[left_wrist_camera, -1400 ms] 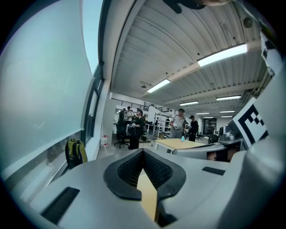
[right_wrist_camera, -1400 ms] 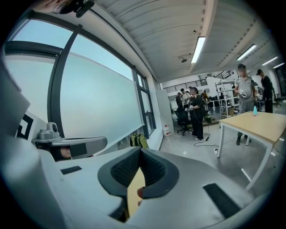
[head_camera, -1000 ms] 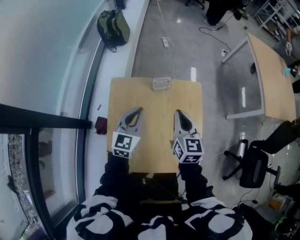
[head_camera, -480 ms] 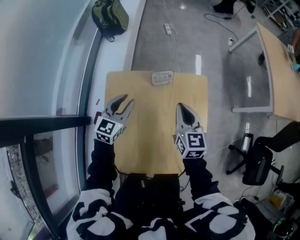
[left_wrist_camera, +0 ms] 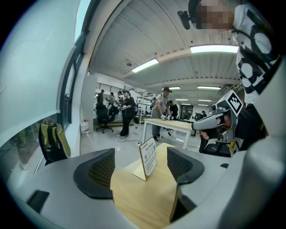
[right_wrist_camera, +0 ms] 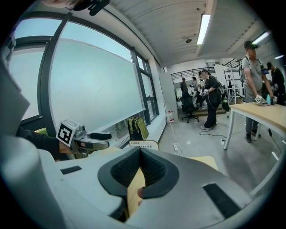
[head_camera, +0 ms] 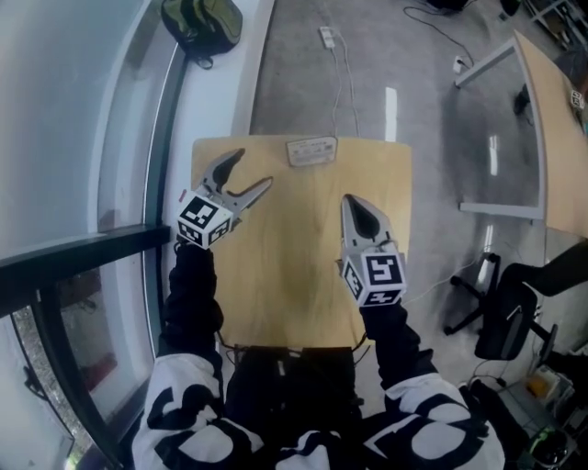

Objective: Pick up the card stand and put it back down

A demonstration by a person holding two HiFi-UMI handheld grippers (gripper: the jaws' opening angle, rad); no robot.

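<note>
The card stand (head_camera: 310, 151) is a small white printed sign standing upright at the far edge of the wooden table (head_camera: 294, 266). My left gripper (head_camera: 255, 168) hovers over the table's far left corner, to the left of the stand. Its jaws are opening and nothing is between them. In the left gripper view the card stand (left_wrist_camera: 148, 157) shows ahead in the gap of the left gripper (left_wrist_camera: 139, 172), still apart from it. My right gripper (head_camera: 350, 201) is shut and empty over the table's right half. In the right gripper view the card stand (right_wrist_camera: 143, 145) peeks over the closed right gripper (right_wrist_camera: 140, 151).
A green backpack (head_camera: 200, 20) lies on the floor by the window. A power strip (head_camera: 327, 37) with its cable lies beyond the table. Another table (head_camera: 551, 101) and an office chair (head_camera: 510, 321) stand at the right. Several people (left_wrist_camera: 127, 112) are at the back.
My left gripper has swung left and forward to the table's far left corner, and its jaws have gone from shut to wide apart. The right gripper has stayed shut, nearly in place.
</note>
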